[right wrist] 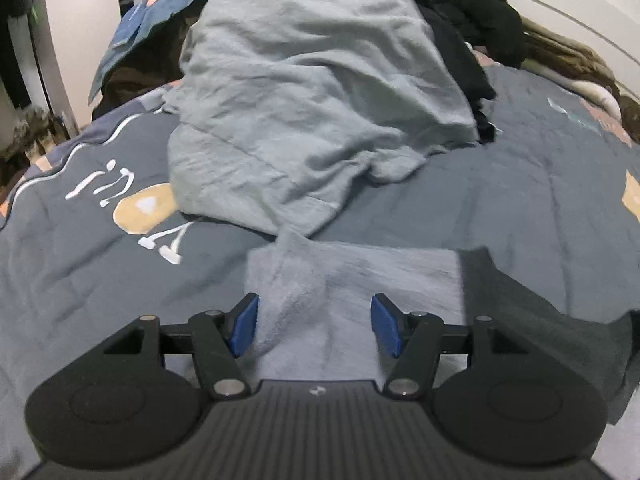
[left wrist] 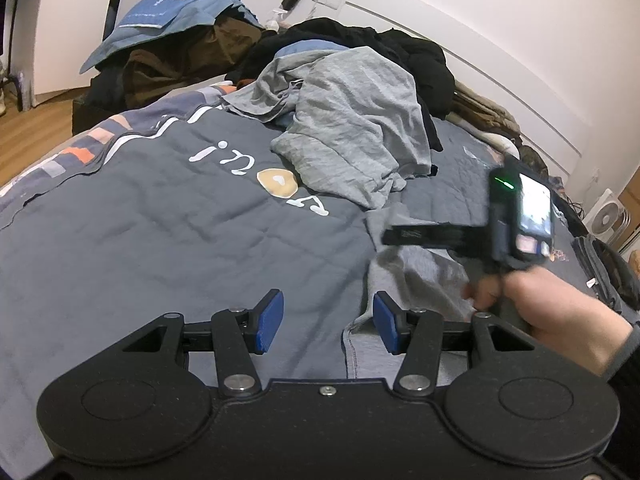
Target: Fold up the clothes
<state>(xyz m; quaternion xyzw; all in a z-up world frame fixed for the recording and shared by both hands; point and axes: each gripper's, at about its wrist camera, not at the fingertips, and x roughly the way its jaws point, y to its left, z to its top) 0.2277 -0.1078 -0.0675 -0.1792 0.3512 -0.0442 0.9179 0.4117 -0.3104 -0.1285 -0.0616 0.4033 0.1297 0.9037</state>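
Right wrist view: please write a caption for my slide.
Open right gripper over a grey garment on the bed.

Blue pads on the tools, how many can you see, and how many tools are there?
Tools: 2, the left tool and the right tool
Blue pads: 4, two on each tool, for example and
Total: 6
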